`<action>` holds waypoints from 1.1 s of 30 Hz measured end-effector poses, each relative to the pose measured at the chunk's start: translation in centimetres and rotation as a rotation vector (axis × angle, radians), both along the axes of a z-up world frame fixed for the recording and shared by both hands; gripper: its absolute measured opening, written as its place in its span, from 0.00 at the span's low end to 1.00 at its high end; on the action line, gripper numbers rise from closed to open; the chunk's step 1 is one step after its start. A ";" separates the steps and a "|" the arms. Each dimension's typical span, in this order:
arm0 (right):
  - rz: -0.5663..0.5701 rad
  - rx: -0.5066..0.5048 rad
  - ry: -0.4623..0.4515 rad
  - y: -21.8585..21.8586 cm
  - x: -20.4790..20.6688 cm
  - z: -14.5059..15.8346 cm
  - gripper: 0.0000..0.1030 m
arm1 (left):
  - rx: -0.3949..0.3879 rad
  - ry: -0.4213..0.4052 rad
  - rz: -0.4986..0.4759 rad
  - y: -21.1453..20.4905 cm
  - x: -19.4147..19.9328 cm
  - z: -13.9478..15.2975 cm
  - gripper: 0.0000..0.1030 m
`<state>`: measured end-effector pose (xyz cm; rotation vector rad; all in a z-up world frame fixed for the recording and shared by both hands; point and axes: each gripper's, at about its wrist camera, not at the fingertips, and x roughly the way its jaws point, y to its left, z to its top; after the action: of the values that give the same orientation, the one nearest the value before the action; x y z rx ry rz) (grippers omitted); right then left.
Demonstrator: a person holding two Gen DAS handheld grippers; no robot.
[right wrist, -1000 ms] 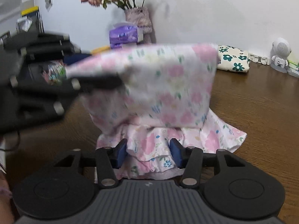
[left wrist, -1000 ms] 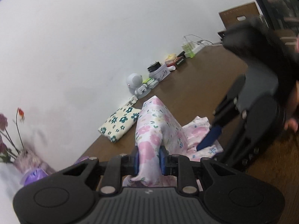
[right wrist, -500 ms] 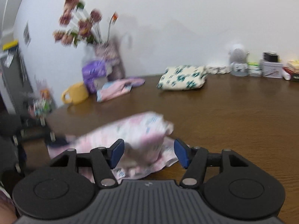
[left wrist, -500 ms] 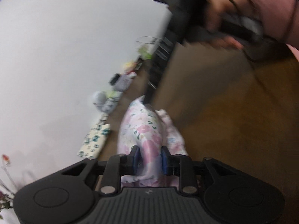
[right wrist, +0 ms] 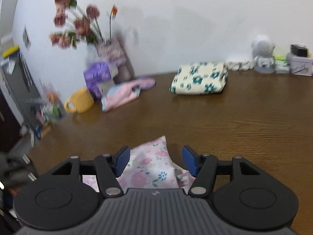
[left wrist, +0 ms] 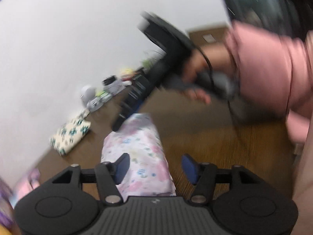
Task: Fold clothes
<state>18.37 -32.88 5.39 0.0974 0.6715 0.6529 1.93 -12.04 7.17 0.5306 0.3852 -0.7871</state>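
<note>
Releasing: left tool [left wrist: 155, 167] jaws opening, pink floral garment [left wrist: 137, 156] loose between them where a second ago pinched tight. Right tool [right wrist: 156, 161] open too, clear of cloth. Garment dropped flat on brown wood-grain table [right wrist: 225, 121]; fold apparently laid. Soft thin cotton, compact oblong, slightly puffy edges.
</note>
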 end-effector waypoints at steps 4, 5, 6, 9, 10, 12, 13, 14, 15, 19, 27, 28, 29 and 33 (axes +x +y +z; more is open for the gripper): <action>0.009 -0.067 0.030 0.6 0.7 -1.4 0.58 | -0.258 0.206 0.130 3.4 2.6 1.3 0.58; 0.009 -0.059 0.040 0.4 0.6 -1.7 0.58 | -0.306 0.248 0.164 4.0 3.5 1.2 0.55; 0.010 -0.051 0.050 0.3 0.5 -2.1 0.58 | -0.336 0.285 0.185 4.4 4.1 1.1 0.50; -0.002 -0.043 0.065 -0.1 -0.5 -2.7 0.58 | -0.362 0.373 0.212 4.8 5.9 0.3 0.23; -0.011 -0.039 0.071 -0.2 -1.0 -2.9 0.58 | -0.335 0.383 0.216 4.5 6.2 -0.1 0.20; -0.030 -0.031 0.083 -0.3 -2.0 -3.3 0.58 | -0.275 0.386 0.219 3.8 6.6 -0.7 0.16; -0.040 -0.027 0.089 -0.3 -2.4 -3.5 0.58 | -0.248 0.383 0.221 3.6 6.7 -0.9 0.16; -0.052 -0.024 0.090 -0.3 -3.1 -3.7 0.58 | -0.230 0.376 0.227 3.5 6.9 -1.1 0.16; -0.064 -0.021 0.091 -0.2 -3.7 -3.8 0.58 | -0.213 0.368 0.234 3.5 7.0 -1.4 0.16; -0.094 -0.003 0.089 0.5 -5.9 -3.7 0.58 | -0.135 0.305 0.277 4.0 7.6 -1.6 0.16; -0.082 -0.001 0.015 0.6 -6.4 -1.4 0.97 | -0.378 0.426 0.400 9.4 7.2 -0.4 0.64; -0.075 -0.004 0.021 0.4 -5.9 -1.3 0.99 | -0.416 0.460 0.418 10.0 7.1 -0.5 0.64; -0.068 -0.007 0.028 0.2 -5.4 -1.2 0.99 | -0.445 0.507 0.424 10.4 7.0 -0.7 0.64; -0.016 0.026 0.170 -0.3 -2.4 -2.4 0.99 | -0.543 0.693 0.464 10.9 7.7 -2.5 0.64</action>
<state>16.01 -33.14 3.03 0.1835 0.8250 0.6421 9.66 -1.13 4.64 -0.3583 0.8627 -0.5659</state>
